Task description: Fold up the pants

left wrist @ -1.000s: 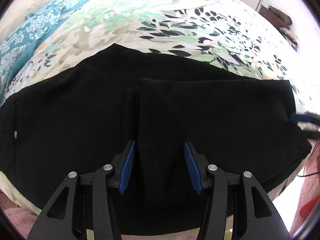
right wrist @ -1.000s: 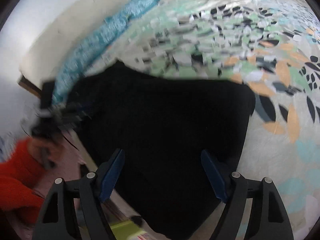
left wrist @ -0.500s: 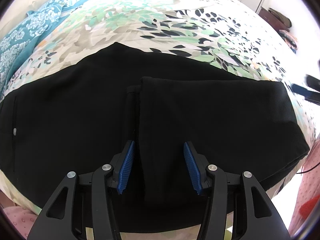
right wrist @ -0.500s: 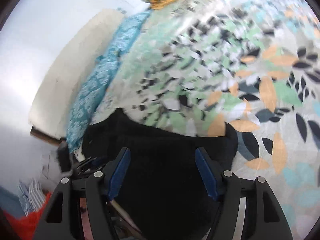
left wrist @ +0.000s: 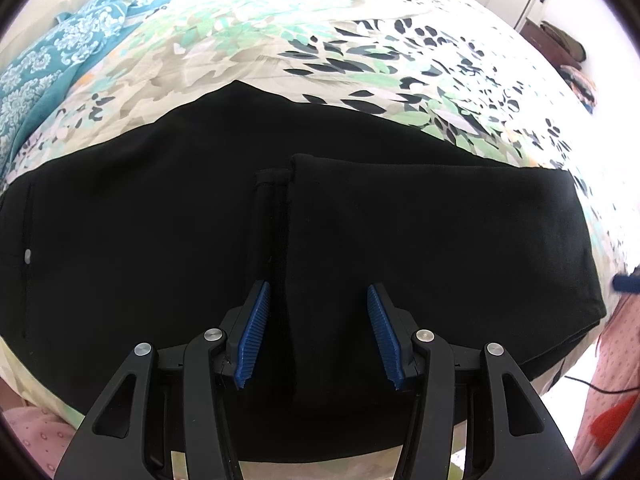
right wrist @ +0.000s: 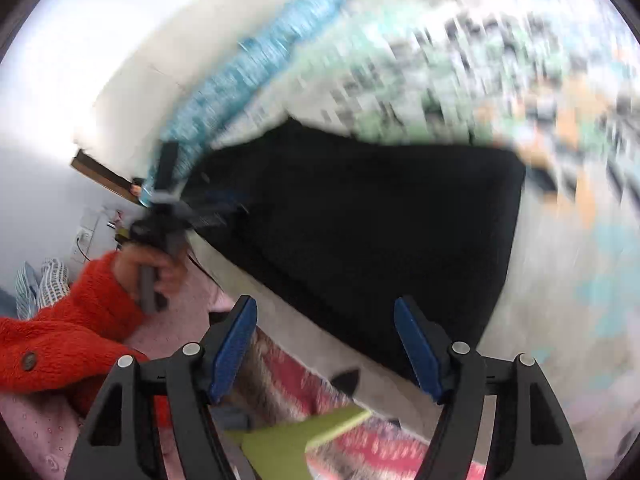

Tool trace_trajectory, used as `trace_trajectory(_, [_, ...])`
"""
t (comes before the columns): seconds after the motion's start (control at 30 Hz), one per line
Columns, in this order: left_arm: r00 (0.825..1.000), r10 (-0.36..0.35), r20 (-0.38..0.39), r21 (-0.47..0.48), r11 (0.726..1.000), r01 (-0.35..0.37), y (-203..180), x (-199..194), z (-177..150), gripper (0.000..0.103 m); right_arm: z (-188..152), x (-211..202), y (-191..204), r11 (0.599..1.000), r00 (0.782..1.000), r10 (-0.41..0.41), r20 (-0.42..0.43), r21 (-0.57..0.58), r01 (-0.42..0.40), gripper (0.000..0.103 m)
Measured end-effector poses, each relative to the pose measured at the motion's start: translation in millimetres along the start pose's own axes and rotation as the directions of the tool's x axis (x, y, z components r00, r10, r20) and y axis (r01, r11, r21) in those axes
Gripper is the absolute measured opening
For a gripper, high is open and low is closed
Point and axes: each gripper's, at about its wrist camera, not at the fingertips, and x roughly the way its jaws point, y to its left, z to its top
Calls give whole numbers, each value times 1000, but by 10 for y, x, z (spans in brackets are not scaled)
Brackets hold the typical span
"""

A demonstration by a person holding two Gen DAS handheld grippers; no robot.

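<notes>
Blur smears the right wrist view, yet one pair of black pants [left wrist: 160,220] shows folded on the floral bed [left wrist: 280,40], filling the centre toward 12 o'clock of both tongs, left tongs [left wrist: 316,332] and right tongs [right wrist: 325,350], each gaping wide and gripping nothing.

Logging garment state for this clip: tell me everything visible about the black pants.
The black pants look like soft matte cloth, lying flat across the flowered bedspread near its edge. The right part is folded over the middle, its edge forming a vertical step. A small pale button sits at the far left. The left tongs stand open over that step; contact cannot be judged. The right tongs are open, holding nothing.
</notes>
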Motion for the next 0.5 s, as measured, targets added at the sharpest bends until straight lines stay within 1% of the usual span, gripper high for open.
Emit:
trace_trajectory(0.03, [1000, 1, -1, -2, 1000, -1, -1, 2, 4, 53, 8, -15, 25, 1000, 1000, -18, 18, -20, 19, 75])
trace_trajectory(0.07, [1000, 3, -1, -2, 1000, -3, -5, 5, 4, 53, 41, 11, 53, 999, 999, -33, 23, -25, 34, 81])
trace_trajectory(0.1, [1000, 6, -1, 2, 1000, -6, -13, 7, 3, 54, 30, 66, 4, 999, 999, -47, 12, -13, 47, 83])
trace_trajectory(0.17, [1000, 12, 0, 11, 1000, -12, -30, 8, -1, 54, -7, 217, -110, 997, 997, -64, -43, 47, 66, 84])
trace_trajectory(0.23, [1000, 16, 0, 17, 1000, -16, -37, 6, -6, 54, -81, 411, -210, 989, 990, -72, -125, 118, 87, 84])
trace_trajectory(0.3, [1000, 16, 0, 19, 1000, -16, -37, 6, -7, 55, -99, 408, -237, 988, 994, -63, -95, 134, 76, 85])
trace_trajectory(0.33, [1000, 16, 0, 20, 1000, -16, -35, 5, -7, 55, -79, 403, -238, 988, 994, -51, -98, 142, 64, 89])
trace_trajectory(0.37, [1000, 16, -1, 19, 1000, -16, -35, 6, -7, 55, -69, 412, -245, 988, 993, -49, -103, 143, 63, 91])
trace_trajectory(0.5, [1000, 15, -1, 23, 1000, -15, -37, 9, -10, 58, -67, 392, -254, 987, 995, -42, -90, 149, 55, 92])
